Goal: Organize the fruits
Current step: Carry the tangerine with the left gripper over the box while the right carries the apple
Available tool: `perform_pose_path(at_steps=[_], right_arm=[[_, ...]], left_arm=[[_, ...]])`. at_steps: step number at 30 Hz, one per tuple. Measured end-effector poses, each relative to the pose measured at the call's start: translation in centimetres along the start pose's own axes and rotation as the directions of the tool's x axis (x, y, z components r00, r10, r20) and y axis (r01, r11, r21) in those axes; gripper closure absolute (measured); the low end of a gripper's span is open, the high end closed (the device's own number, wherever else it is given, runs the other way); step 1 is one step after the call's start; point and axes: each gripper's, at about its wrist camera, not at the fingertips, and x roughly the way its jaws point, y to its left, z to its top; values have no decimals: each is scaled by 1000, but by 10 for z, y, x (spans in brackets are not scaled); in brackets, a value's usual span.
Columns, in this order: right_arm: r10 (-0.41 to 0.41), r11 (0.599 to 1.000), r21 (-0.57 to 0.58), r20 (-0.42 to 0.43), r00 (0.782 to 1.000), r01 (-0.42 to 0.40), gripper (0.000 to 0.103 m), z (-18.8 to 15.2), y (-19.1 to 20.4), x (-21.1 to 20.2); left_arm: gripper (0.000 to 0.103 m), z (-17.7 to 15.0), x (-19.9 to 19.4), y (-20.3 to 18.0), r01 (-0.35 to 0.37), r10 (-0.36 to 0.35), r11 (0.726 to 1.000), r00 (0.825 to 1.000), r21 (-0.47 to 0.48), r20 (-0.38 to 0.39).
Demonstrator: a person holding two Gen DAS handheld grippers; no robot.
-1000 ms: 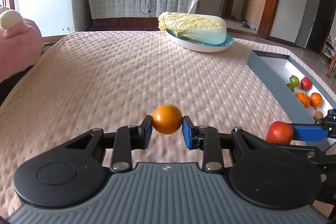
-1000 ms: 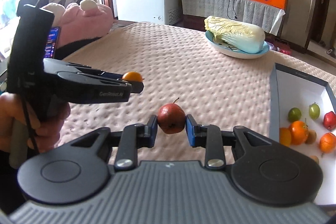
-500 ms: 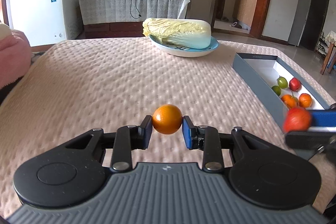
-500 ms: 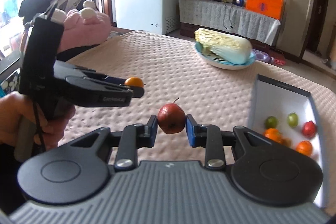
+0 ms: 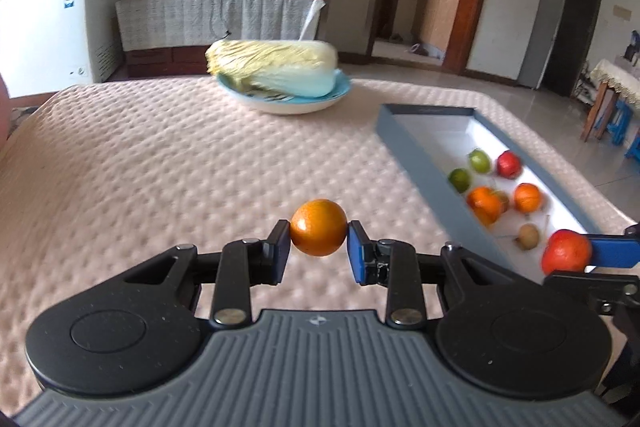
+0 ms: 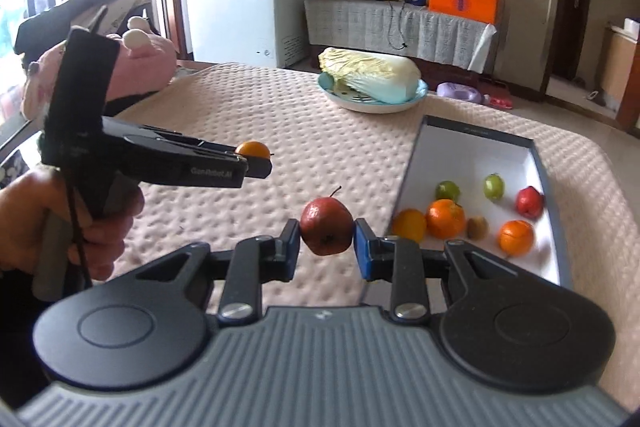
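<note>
the left hand-held gripper [image 5: 319, 245] clenches an orange [image 5: 318, 233]; the right hand-held gripper [image 6: 327, 238] clenches a red apple [image 6: 326, 225] beside the grey box [image 6: 404, 183] of fruit.

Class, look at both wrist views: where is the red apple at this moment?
The red apple sits clamped in the right gripper, above the quilted table, just left of the grey box of fruit.

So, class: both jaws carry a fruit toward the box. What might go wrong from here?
The orange and the red apple are round and pinched only at their sides, so either could slip and roll off the table. The grey box has a raised wall that a low approach might clip. A drop could knock fruit already inside.
</note>
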Motion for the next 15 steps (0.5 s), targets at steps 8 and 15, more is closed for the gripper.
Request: perform_pose_path(at_steps=[8,15], right_arm=[[-52,998,44,22,998,51,71,-8,-21,-12],[-112,990,96,29,993,108,71,-13,-42,-22]], left_arm=[[67,-1,1,-38,61,-62,997,998,43,7],[67,-1,-5,-61,104,-106,991,994,89,22]])
